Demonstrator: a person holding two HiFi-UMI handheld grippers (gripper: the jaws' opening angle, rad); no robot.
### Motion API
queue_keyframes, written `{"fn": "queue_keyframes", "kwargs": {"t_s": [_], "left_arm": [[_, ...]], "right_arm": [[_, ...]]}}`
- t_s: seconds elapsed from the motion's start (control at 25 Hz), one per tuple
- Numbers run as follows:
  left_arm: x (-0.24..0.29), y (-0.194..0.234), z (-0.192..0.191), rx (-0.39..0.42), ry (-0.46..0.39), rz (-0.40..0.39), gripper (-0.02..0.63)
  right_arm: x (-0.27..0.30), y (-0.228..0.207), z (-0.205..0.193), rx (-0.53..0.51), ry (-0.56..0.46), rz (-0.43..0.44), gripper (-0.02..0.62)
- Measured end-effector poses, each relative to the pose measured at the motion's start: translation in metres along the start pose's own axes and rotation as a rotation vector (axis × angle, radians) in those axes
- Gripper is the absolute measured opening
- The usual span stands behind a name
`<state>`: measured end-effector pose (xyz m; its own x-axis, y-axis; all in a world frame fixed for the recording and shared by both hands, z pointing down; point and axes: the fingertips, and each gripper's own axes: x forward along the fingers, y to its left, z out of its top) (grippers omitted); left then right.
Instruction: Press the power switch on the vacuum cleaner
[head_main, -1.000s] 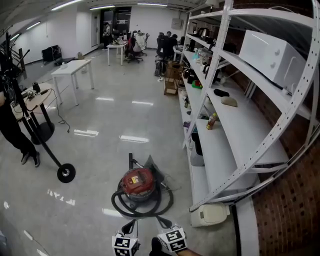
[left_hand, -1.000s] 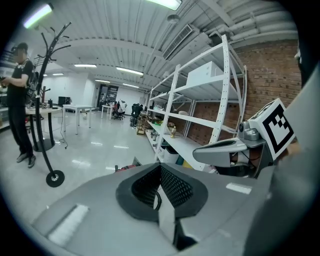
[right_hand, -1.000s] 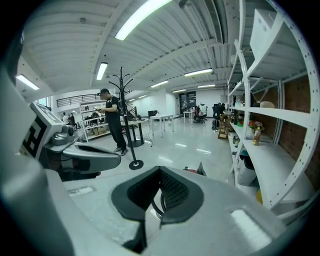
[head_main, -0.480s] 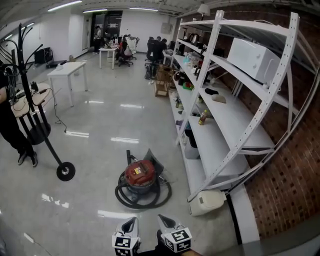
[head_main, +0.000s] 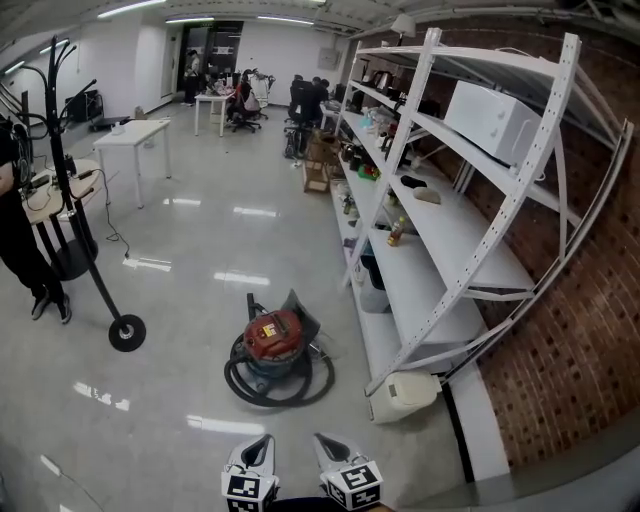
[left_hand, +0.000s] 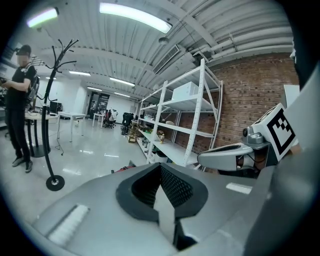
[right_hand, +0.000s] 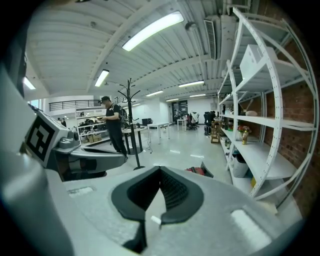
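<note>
Red-lidded and ringed by its black hose (head_main: 281, 387), the vacuum cleaner (head_main: 272, 338) stands on the glossy grey floor (head_main: 190, 250), well ahead of both tongs. Since a second ago it has slid slightly up the head view, and the white shelving rack (head_main: 440, 270) has swung leftward, baring more brick wall (head_main: 570, 330) at the right. The left gripper (head_main: 261, 443) and right gripper (head_main: 326, 442) keep low at the bottom edge, side by side. Each has its jaws drawn together to a thin seam with nothing between them. The rack's lowest shelf edge runs just right of the vacuum cleaner, and a white appliance (head_main: 405, 392) lies on the floor near the rack's front corner post. To the left, a black coat stand (head_main: 92, 270) sets its round base apart from the hose, and a person (head_main: 22, 245) stands beyond it. Bare floor stretches between the grippers and the hose.
</note>
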<state>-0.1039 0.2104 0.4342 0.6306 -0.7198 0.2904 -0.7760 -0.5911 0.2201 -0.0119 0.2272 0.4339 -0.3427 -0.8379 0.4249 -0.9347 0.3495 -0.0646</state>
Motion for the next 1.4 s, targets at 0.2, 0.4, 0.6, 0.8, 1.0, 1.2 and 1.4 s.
{"fn": "queue_keyframes", "kwargs": {"t_s": [0.2, 0.4, 0.6, 0.8, 1.0, 1.2, 1.4], "left_arm": [[-0.006, -0.028, -0.006, 0.019, -0.006, 0.039, 0.017], [-0.007, -0.083, -0.019, 0.031, -0.001, 0.050, 0.017], [-0.017, -0.127, -0.033, 0.039, 0.008, 0.078, 0.017], [-0.033, -0.151, -0.050, 0.048, 0.007, 0.133, 0.017], [-0.041, -0.167, -0.062, 0.038, -0.008, 0.180, 0.015], [-0.045, -0.176, -0.066, 0.037, -0.027, 0.200, 0.017], [-0.051, -0.180, -0.067, 0.036, -0.035, 0.208, 0.017]], "right_arm": [[-0.028, -0.006, -0.011, -0.014, -0.018, 0.020, -0.008], [-0.071, -0.026, -0.021, -0.040, -0.040, 0.027, -0.008], [-0.108, -0.051, -0.043, -0.044, -0.055, 0.022, -0.008], [-0.132, -0.051, -0.058, -0.033, -0.039, 0.075, -0.008], [-0.148, -0.058, -0.072, -0.037, -0.061, 0.091, -0.008], [-0.158, -0.061, -0.089, -0.052, -0.041, 0.118, -0.008], [-0.166, -0.060, -0.089, -0.066, -0.041, 0.113, -0.008]]}}
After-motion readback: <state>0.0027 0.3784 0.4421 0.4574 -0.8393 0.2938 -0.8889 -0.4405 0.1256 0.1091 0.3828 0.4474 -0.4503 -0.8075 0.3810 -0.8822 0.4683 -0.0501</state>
